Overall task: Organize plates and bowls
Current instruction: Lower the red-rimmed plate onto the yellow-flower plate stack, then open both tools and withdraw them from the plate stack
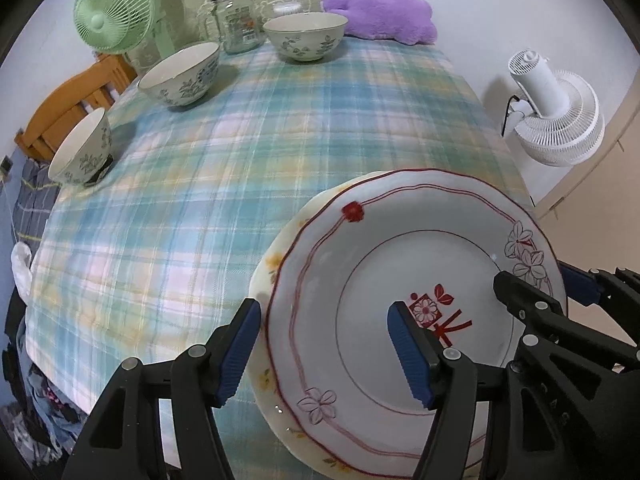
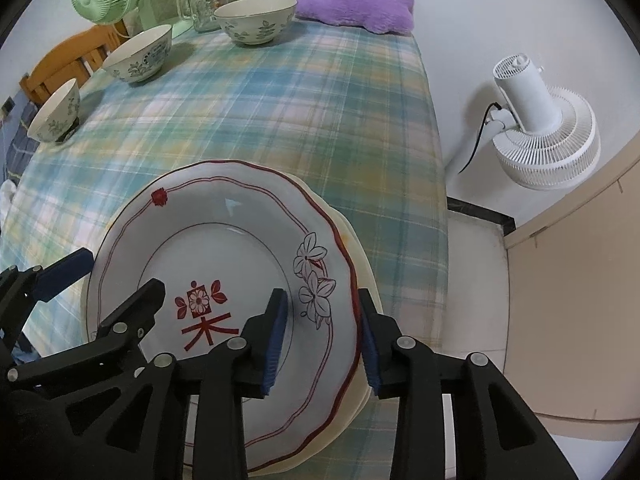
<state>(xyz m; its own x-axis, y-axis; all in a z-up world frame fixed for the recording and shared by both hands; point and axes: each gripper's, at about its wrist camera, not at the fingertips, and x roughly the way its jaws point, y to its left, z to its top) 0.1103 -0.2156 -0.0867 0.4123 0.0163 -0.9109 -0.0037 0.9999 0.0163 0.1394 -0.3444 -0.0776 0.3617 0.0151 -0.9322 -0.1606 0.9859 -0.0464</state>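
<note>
Straddling opposite rims of the white red-lined flowered plate (image 1: 400, 280), the left gripper (image 1: 324, 352) and right gripper (image 2: 324, 344) both stand part-open with their pads clear of it, so neither holds anything; judging by this, the plate has been stacked on the cream yellow-flowered plate (image 1: 266, 264) at the near right edge of the plaid-clothed table (image 1: 240, 152). Along the far left edge, three empty floral white bowls (image 1: 180, 74) wait, probably for nesting.

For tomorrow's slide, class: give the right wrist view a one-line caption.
Both grippers straddle opposite rims of a red-trimmed plate stacked on a cream plate, three floral bowls waiting across the plaid tablecloth.
</note>
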